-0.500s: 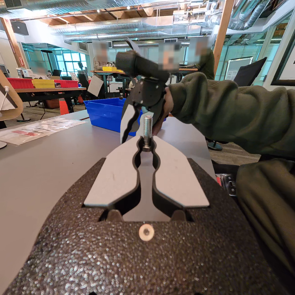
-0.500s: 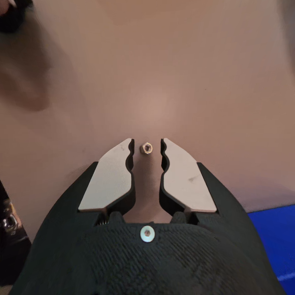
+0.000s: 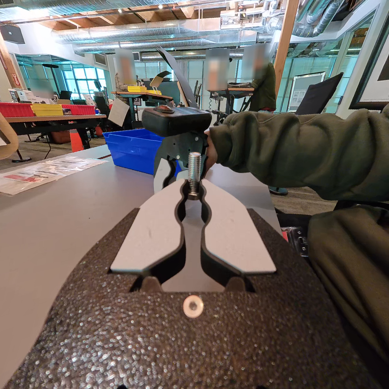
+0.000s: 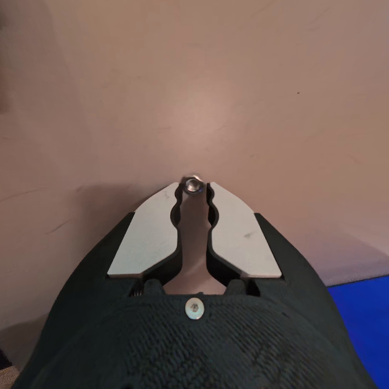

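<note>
**Bolt clamped on the left, nut between the right tips**

My left gripper (image 3: pixel 193 190) is clenched on a silver bolt (image 3: pixel 194 172), pinching it near the head in the first notch of the fingers (image 3: pixel 160 227). The bolt stands upright, threaded end pointing up, just above the grey tabletop (image 3: pixel 63 221).

Past the bolt I see my right gripper (image 3: pixel 168 179) pointing down at the tabletop, held by a hand in an olive-green sleeve (image 3: pixel 294 153). From this side I cannot see what lies between its tips.

The right wrist view fills that in. A small hex nut (image 4: pixel 192 185) lies flat on the tabletop (image 4: pixel 189 84) with its bore facing the camera, right at the tips of my right gripper (image 4: pixel 192 187). The left finger (image 4: pixel 151 229) is touching or all but touching the nut; a thin gap shows on the other side, so I read these fingers as narrowed around the nut but not gripping it. The picture is a little blurred here.

A blue bin (image 3: pixel 134 147) sits on the tabletop behind the right gripper; from my angle I cannot see inside it. Its blue edge (image 4: pixel 362 311) also shows at the lower right of the right wrist view. To the left lies a laminated sheet (image 3: pixel 46 172). On a far table stand red and yellow bins (image 3: pixel 46 109), their contents hidden.
</note>
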